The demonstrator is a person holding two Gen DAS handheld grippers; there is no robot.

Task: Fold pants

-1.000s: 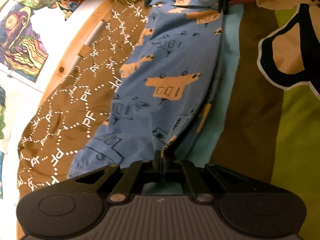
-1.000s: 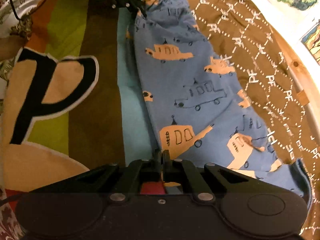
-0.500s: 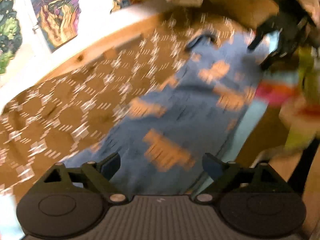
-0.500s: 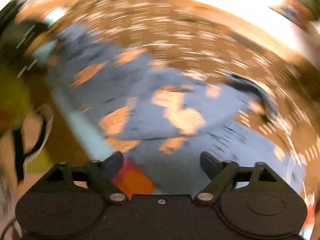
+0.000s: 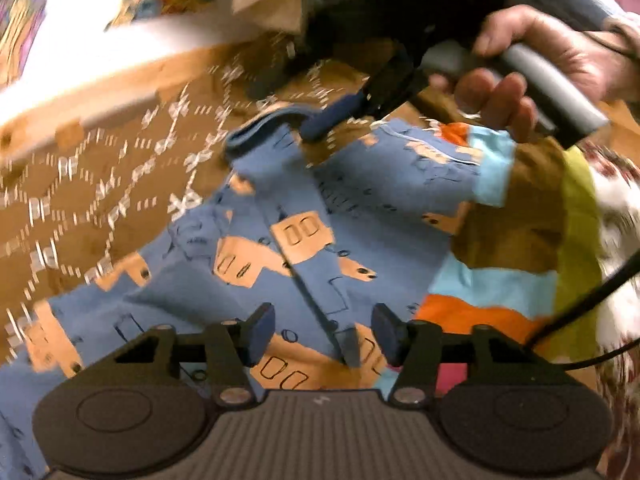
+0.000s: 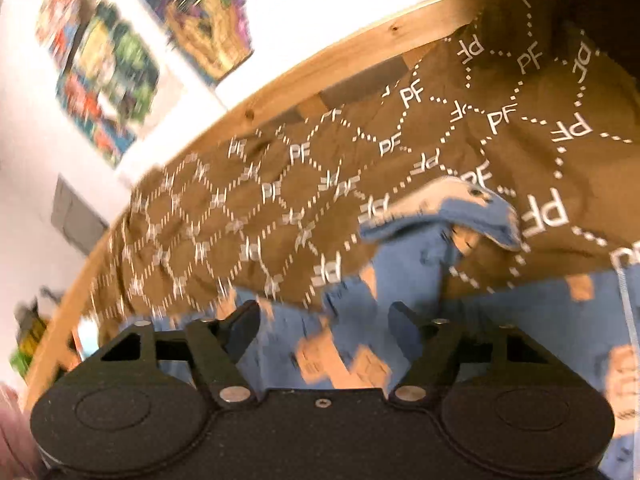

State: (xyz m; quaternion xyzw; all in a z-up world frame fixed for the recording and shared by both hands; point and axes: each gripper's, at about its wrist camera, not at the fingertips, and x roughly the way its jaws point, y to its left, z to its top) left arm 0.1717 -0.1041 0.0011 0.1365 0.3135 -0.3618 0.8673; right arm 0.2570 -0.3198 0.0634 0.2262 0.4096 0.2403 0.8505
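Blue pants [image 5: 304, 240] with orange vehicle prints lie rumpled on the bed. My left gripper [image 5: 324, 332] hovers low over them, its jaws apart and closing. A fold ridge of the cloth runs between the fingers [image 5: 260, 330], and no pad presses on it. My right gripper [image 6: 324, 328] also has its jaws apart and closing, with pants cloth [image 6: 344, 356] below it but nothing pinched. A raised cuff [image 6: 460, 216] lies ahead of it. In the left wrist view, a hand [image 5: 520, 64] holds the right gripper, and one of its blue pads [image 5: 332, 118] is beside the curled cuff [image 5: 260, 132].
A brown blanket [image 6: 400, 152] with white "PF" hexagon print covers the far side of the bed, up to a wooden rail [image 6: 340, 56]. Posters [image 6: 112, 76] hang on the white wall. A multicoloured bedspread [image 5: 520, 220] lies to the right, crossed by a black cable [image 5: 592, 304].
Both grippers were shut on the pants' edge a second ago; both let go and opened. Each swung and rolled toward the wooden rail side, and the pants now lie more bunched.
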